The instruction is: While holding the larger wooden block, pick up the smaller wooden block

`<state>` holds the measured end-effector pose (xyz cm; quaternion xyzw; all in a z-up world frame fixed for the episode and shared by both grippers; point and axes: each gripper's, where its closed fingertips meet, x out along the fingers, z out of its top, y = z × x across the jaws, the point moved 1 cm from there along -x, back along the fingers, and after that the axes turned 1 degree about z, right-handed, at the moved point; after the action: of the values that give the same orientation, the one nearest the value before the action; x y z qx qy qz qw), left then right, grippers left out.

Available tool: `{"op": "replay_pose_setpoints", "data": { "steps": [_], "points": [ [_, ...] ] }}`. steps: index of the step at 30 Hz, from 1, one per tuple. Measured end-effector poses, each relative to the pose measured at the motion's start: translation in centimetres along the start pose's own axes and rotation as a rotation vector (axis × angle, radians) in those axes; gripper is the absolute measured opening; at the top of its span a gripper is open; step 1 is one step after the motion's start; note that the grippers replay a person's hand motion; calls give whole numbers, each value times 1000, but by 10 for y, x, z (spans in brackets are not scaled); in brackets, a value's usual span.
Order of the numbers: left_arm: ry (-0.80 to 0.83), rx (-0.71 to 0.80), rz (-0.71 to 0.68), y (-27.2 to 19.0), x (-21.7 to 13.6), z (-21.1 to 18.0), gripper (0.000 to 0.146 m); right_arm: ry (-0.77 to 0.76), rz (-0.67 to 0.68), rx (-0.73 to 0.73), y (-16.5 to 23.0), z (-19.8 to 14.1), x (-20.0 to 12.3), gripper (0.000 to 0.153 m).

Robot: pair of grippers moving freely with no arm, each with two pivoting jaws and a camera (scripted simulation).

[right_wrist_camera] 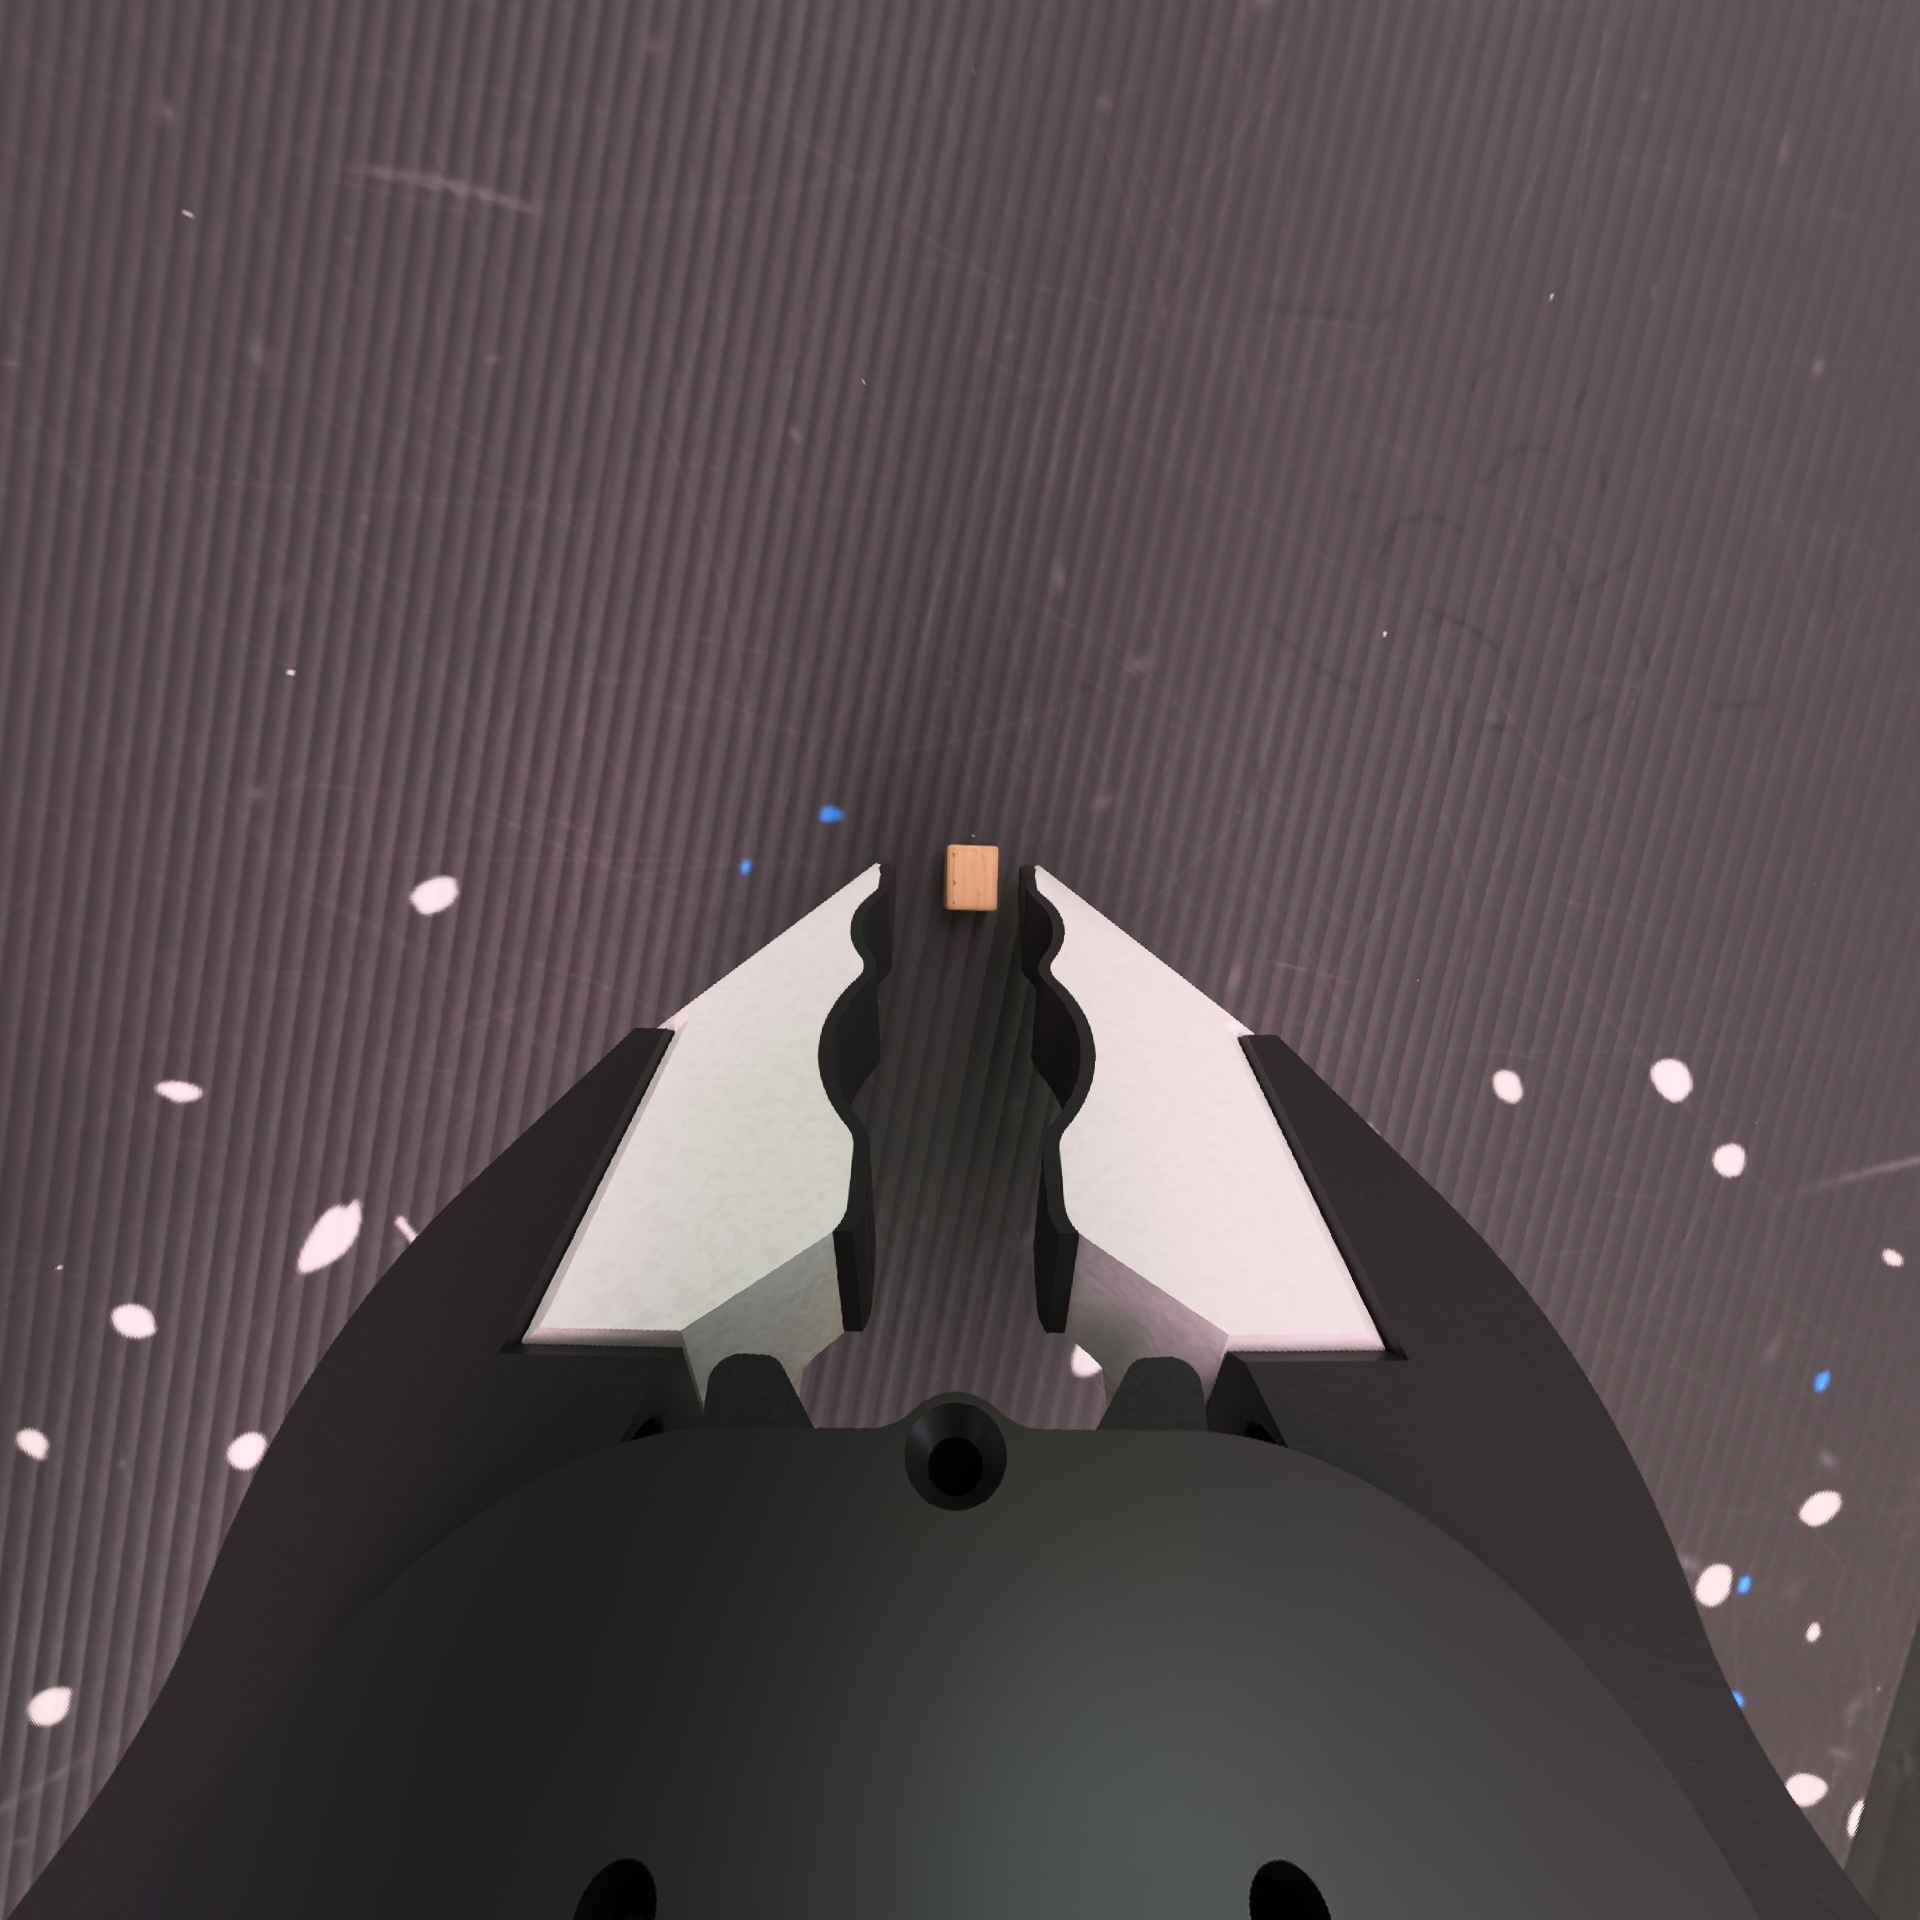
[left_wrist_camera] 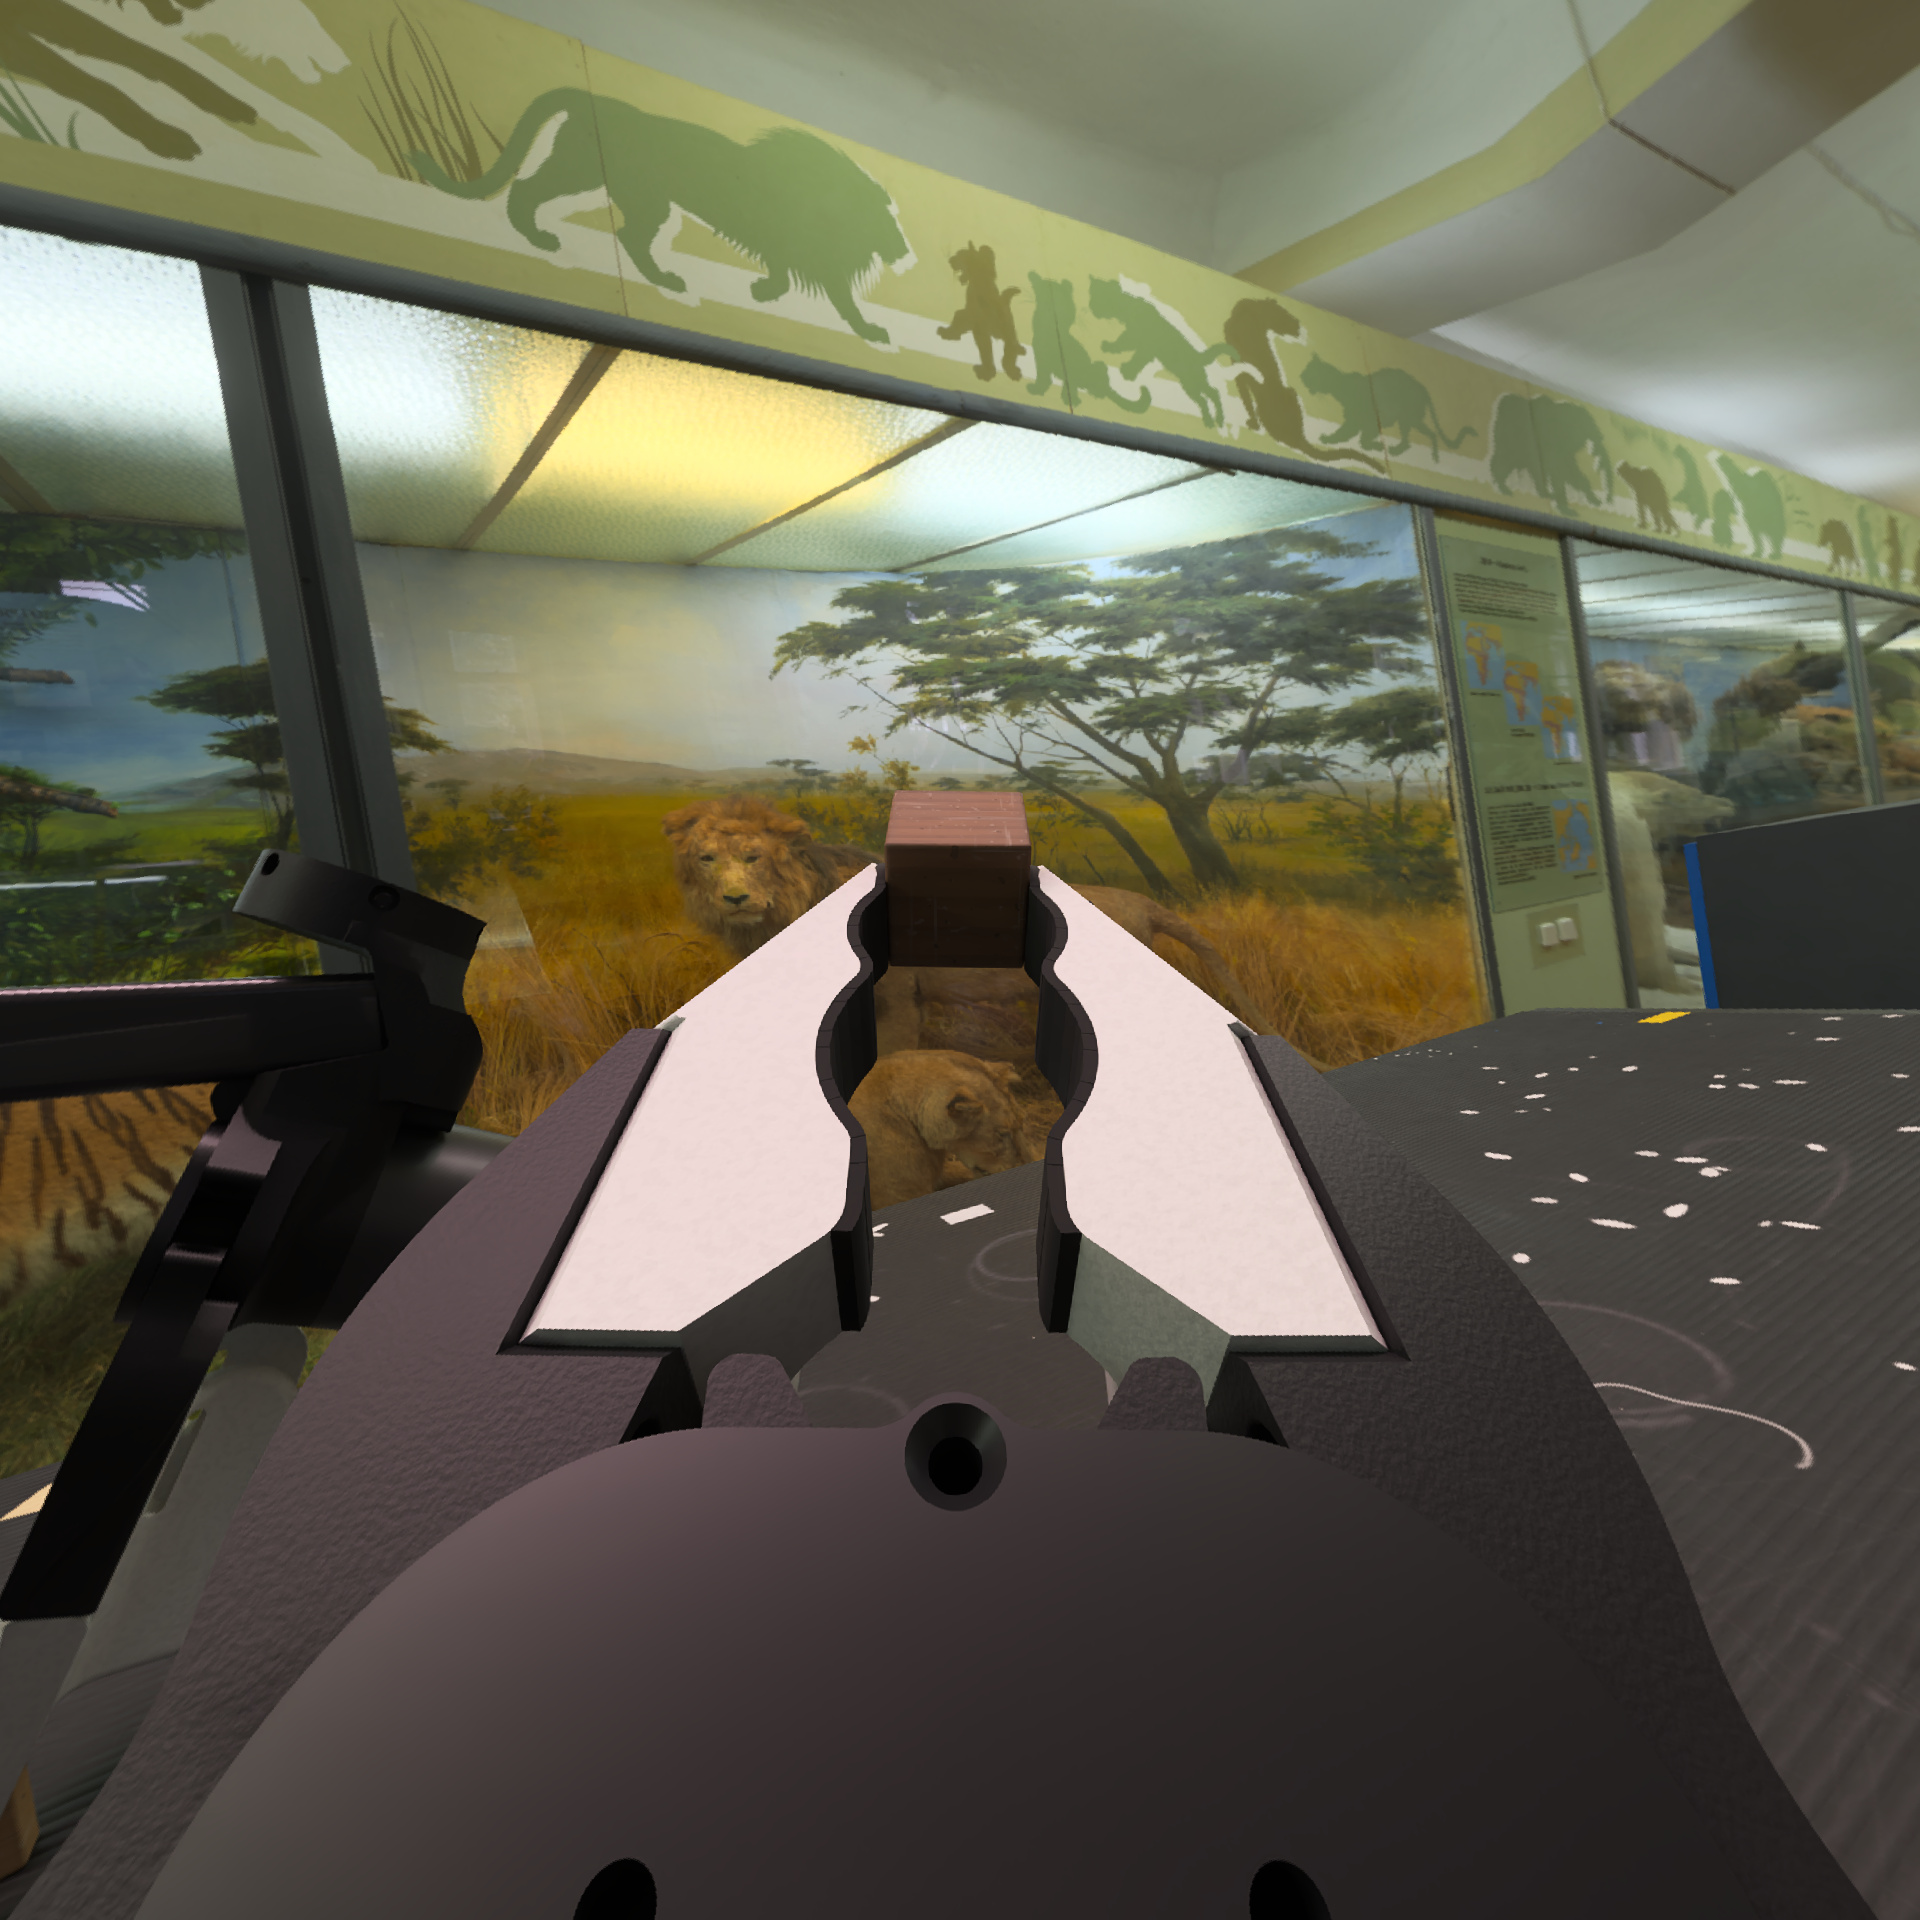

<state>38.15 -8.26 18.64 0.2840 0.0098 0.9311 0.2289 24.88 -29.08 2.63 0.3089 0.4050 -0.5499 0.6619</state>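
In the left wrist view my left gripper (left_wrist_camera: pixel 957 883) is shut on the larger wooden block (left_wrist_camera: pixel 957 878), a dark brown cube clamped between the fingertips and held up above the dark mat (left_wrist_camera: pixel 1621 1195). In the right wrist view my right gripper (right_wrist_camera: pixel 957 883) points down at the ribbed dark mat (right_wrist_camera: pixel 935 468). It is open and empty. The smaller wooden block (right_wrist_camera: pixel 970 879), a light tan cube, lies on the mat just ahead of the fingertips, in line with the gap and slightly to the right.
The other gripper's black body (left_wrist_camera: pixel 260 1091) shows at the left of the left wrist view. A dark panel with a blue edge (left_wrist_camera: pixel 1808 904) stands at the far right of the mat. White and blue specks dot the mat.
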Motion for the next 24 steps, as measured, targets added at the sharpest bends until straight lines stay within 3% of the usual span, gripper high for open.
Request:
{"op": "replay_pose_setpoints", "data": {
  "steps": [5, 10, 13, 16, 20, 24],
  "points": [
    [-2, -3, 6, 2, 0, 0, 25, 33, -46, -47, -2, -6, -1, 9],
    [-12, -10, 29, 9, -1, 3, 25, 44, -68, -152, 23, -35, -64, 9],
    [-19, -34, 60, 18, -3, 3, 25, 134, -59, -118, 48, -90, -116, 9],
    [-17, -62, 86, 27, -4, 1, 25, 333, -38, 14, 81, -168, -159, 9],
    [-8, -62, 89, 28, -4, -2, 25, 640, 48, 229, 139, -268, -195, 9],
    [-2, -30, 73, 23, -3, -2, 25, 1004, 104, 300, 185, -338, -221, 9]
  ]
}}
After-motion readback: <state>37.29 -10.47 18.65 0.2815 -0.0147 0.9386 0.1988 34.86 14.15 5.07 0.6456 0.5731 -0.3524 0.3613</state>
